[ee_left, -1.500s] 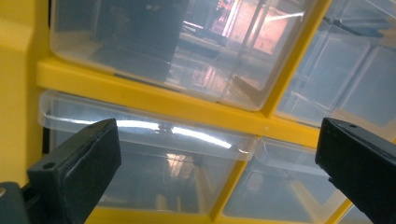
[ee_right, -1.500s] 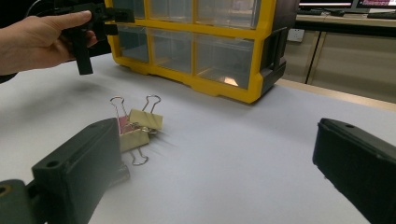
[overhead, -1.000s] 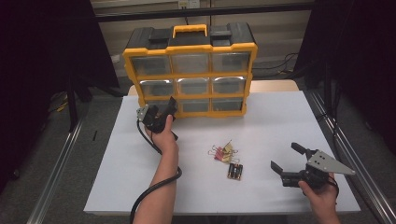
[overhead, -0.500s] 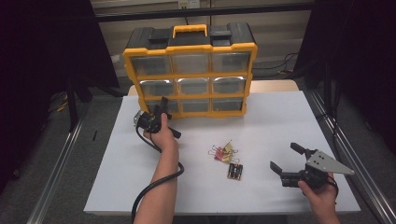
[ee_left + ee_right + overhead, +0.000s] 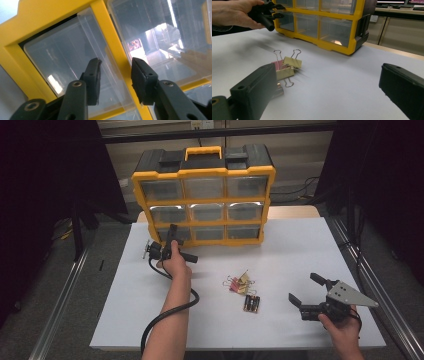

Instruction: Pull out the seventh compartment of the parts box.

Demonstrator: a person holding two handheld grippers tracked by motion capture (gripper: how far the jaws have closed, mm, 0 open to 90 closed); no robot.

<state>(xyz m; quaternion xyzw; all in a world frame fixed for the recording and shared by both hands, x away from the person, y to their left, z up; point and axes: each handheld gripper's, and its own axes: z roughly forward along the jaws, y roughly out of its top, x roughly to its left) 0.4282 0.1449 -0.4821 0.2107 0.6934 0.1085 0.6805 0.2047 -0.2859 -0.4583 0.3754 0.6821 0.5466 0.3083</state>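
From the high view, a white table point(image 5: 300, 250) is seen with a yellow and black organizer point(image 5: 204, 195) of 9 clear drawers standing upright at its far edge. The left gripper point(image 5: 171, 236) is held against the bottom-left drawer point(image 5: 170, 234) of that organizer. Near the table's middle, a small pile of binder clips point(image 5: 239, 282) is seen just beside a pack of batteries point(image 5: 251, 303). The right gripper point(image 5: 304, 289) is held low at the front right, well apart from the clips, its jaws spread wide with nothing between them. In the left gripper view, the 2 black jaws have just been closing and are seen on either side of the clear handle lip of the drawer; whether the pads press on it cannot be told. In the right gripper view, the spread jaws frame the clips, with the organizer beyond.
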